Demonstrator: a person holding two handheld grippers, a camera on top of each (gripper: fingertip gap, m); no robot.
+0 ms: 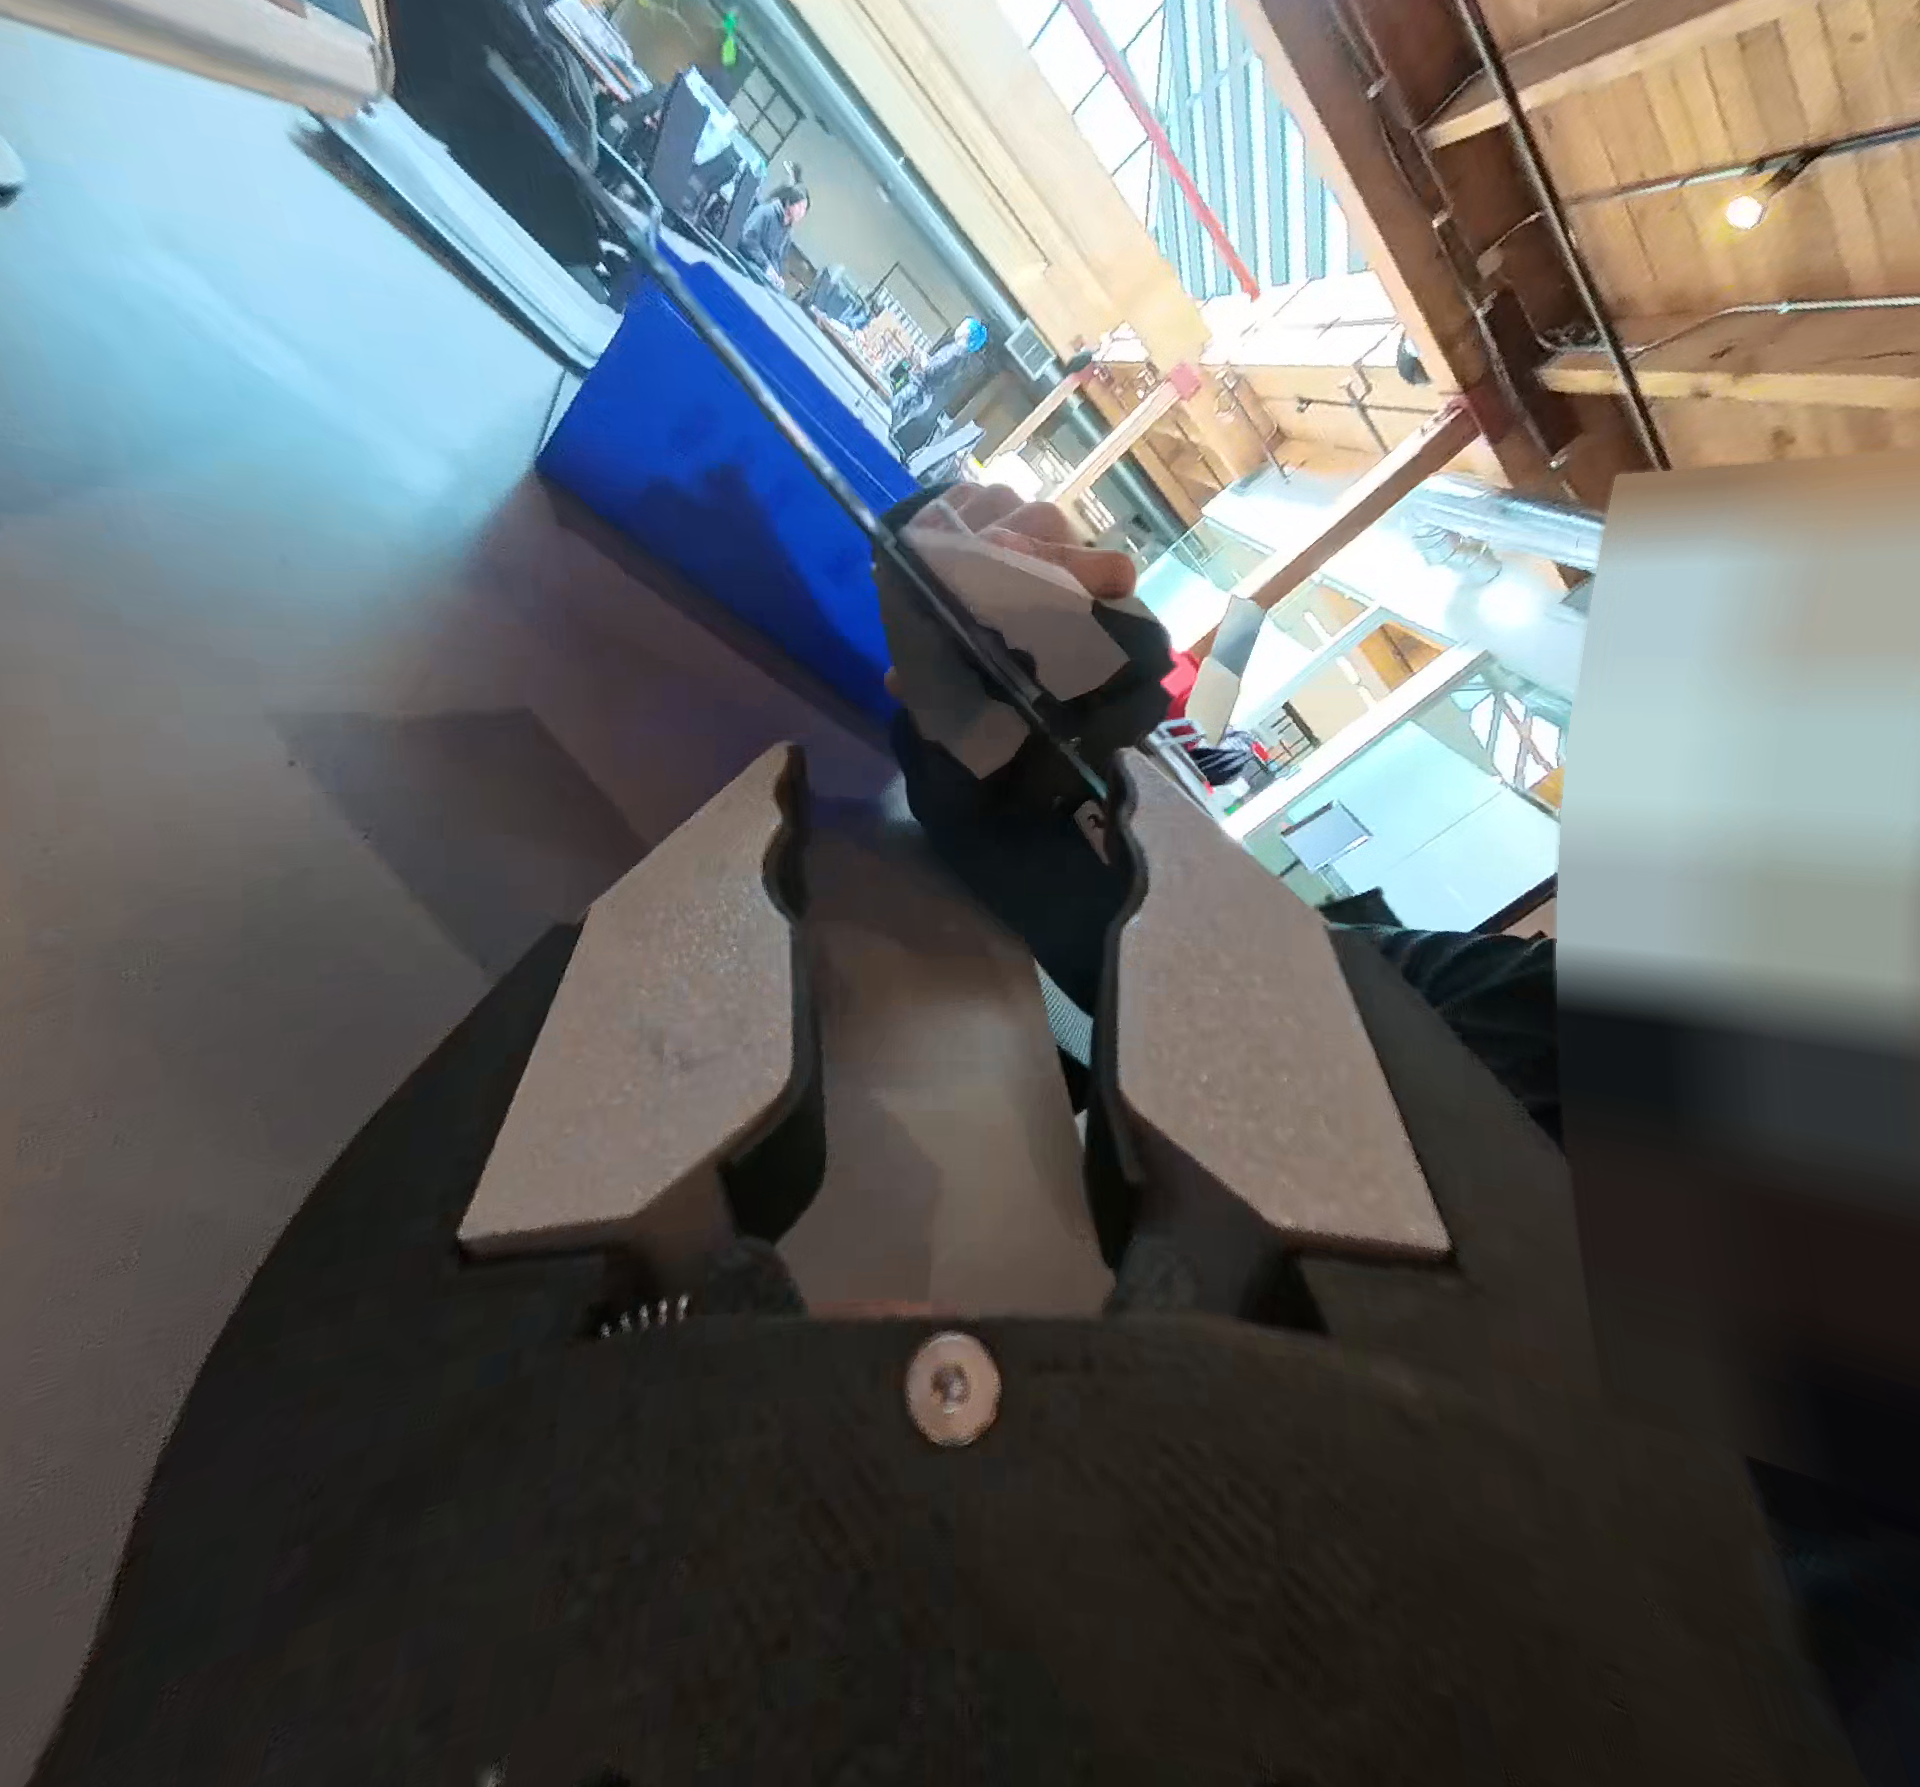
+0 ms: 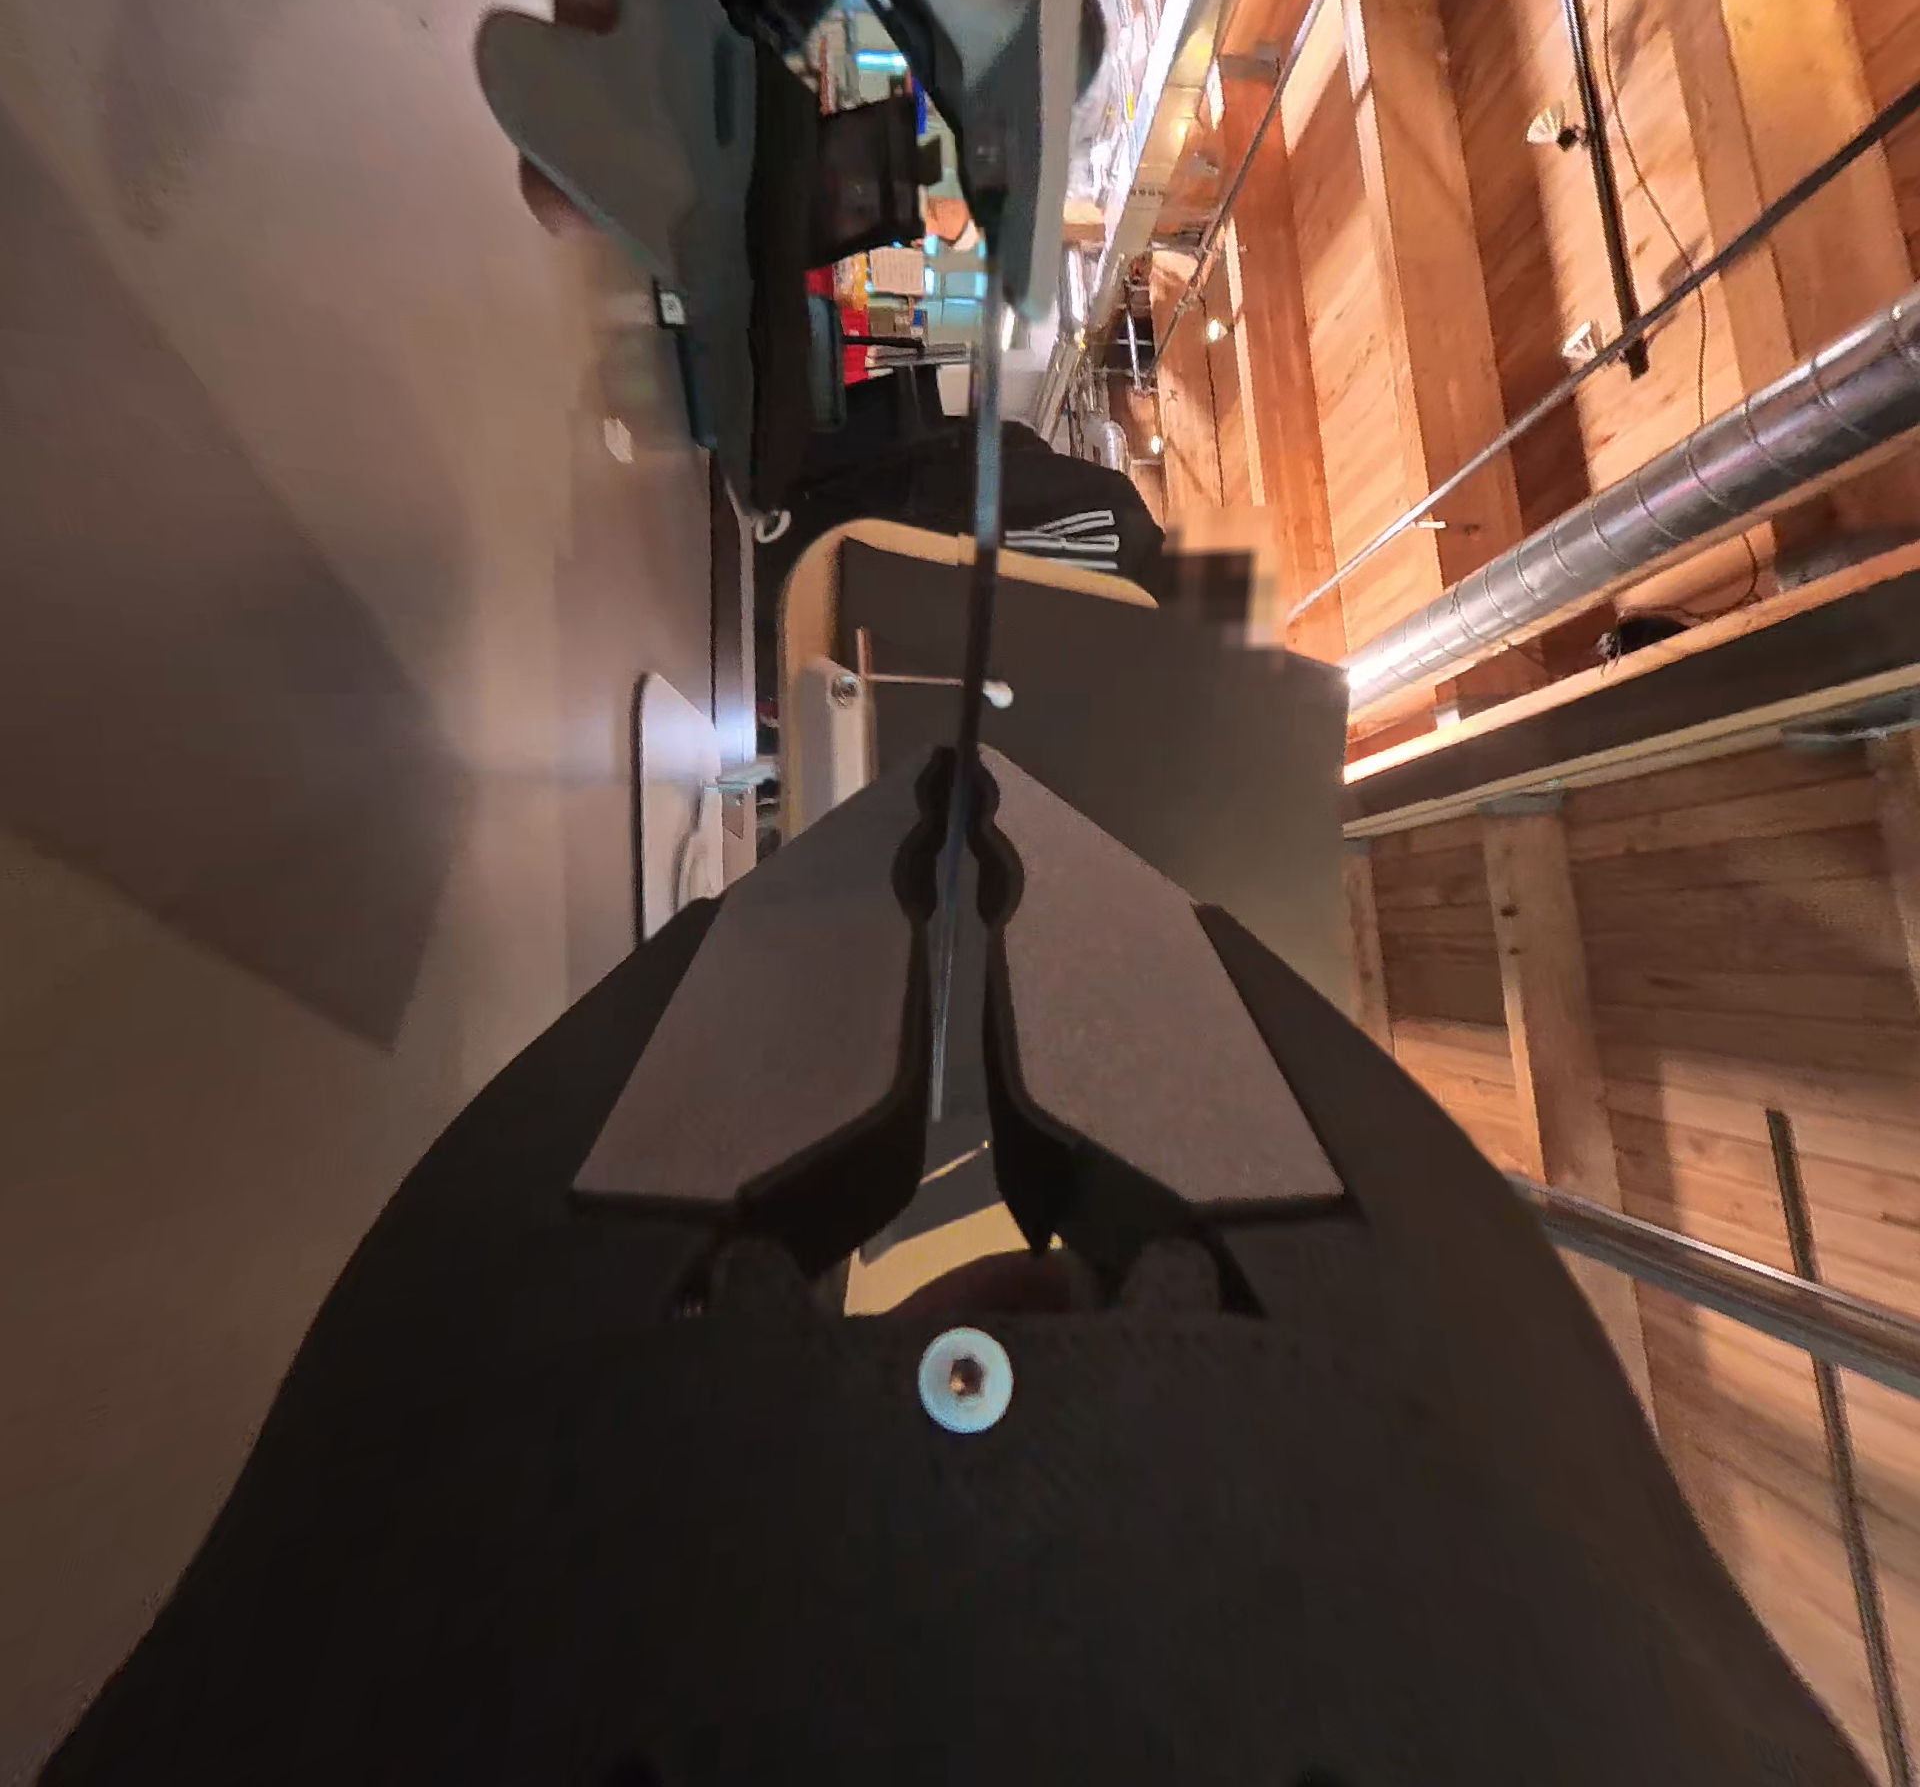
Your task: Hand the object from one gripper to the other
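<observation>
Left gripper (image 1: 951, 781) held tilted, jaws spread wide with nothing between them; right gripper (image 2: 961, 771) rolled sideways, jaws pinched nearly together at the tips, seen from the left wrist view gripped by a hand (image 1: 1023, 532).

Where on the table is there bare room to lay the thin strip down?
The table is bare left of the left gripper, up to the blue box. Crowded ahead: the right gripper holds the strip there.

Both wrist cameras sit close behind their own fingers, rolled sideways, tilted toward the timber-plank ceiling (image 2: 1558, 179). Shared: thin dark flat strip (image 2: 982, 511), each view showing the opposite gripper.
</observation>
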